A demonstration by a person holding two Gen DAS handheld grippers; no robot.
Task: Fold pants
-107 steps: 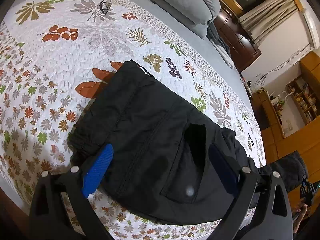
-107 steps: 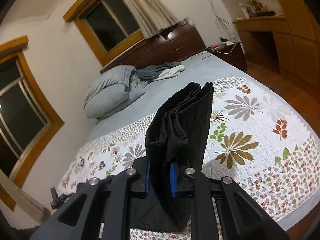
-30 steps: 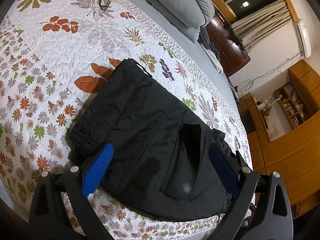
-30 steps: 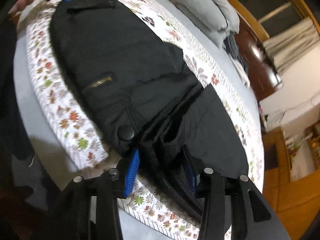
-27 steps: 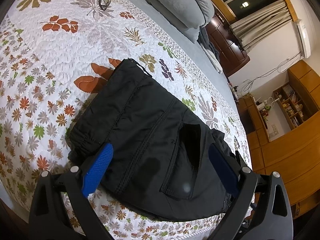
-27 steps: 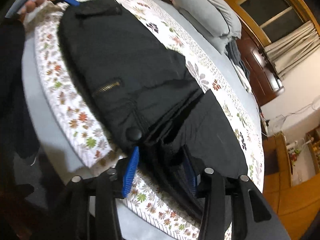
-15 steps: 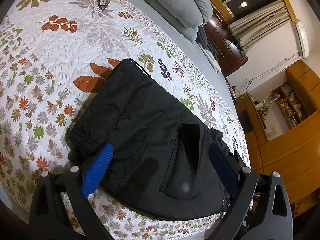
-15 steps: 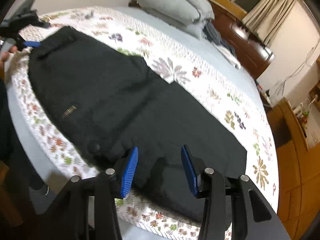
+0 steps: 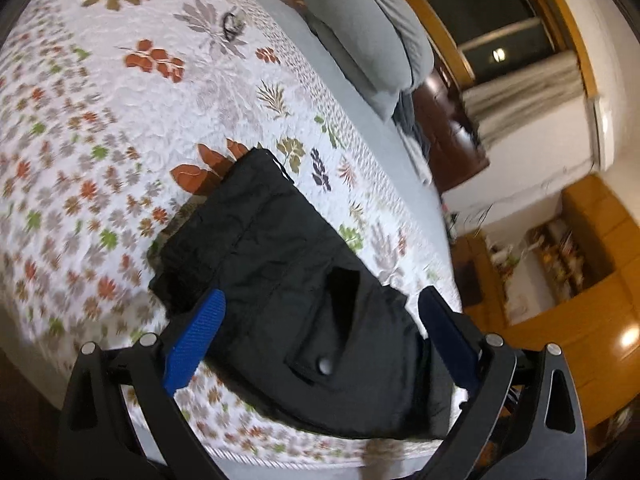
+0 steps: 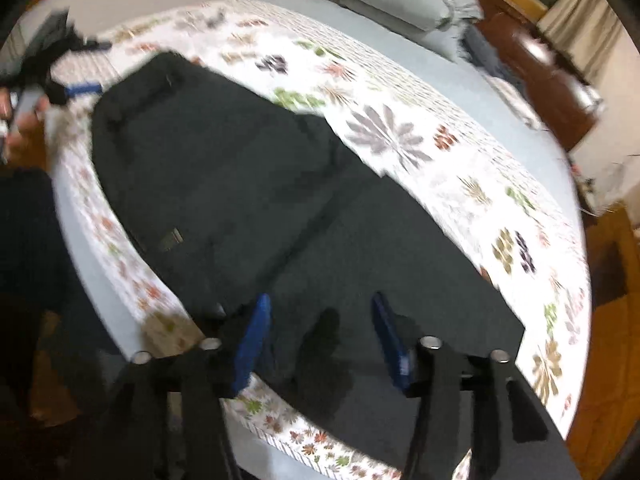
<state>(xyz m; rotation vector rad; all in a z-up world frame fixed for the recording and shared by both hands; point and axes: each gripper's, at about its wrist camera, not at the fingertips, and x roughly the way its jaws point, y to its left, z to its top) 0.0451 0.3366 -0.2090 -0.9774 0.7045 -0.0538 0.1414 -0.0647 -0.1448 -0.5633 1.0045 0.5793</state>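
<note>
pants (image 10: pixel 256 184): black, lying flat on the floral quilt (image 9: pixel 100 92) near the bed's front edge, folded part on top, button pocket facing up
right gripper (image 10: pixel 320 336): jaws have just been opening, spread apart above the pants, nothing pinched between the blue pads
left gripper (image 9: pixel 320 332): released, wide apart, pads over the pants' end, not pressing on the cloth
pillow (image 9: pixel 360 36): grey, at the head of the bed
view: blurred
</note>
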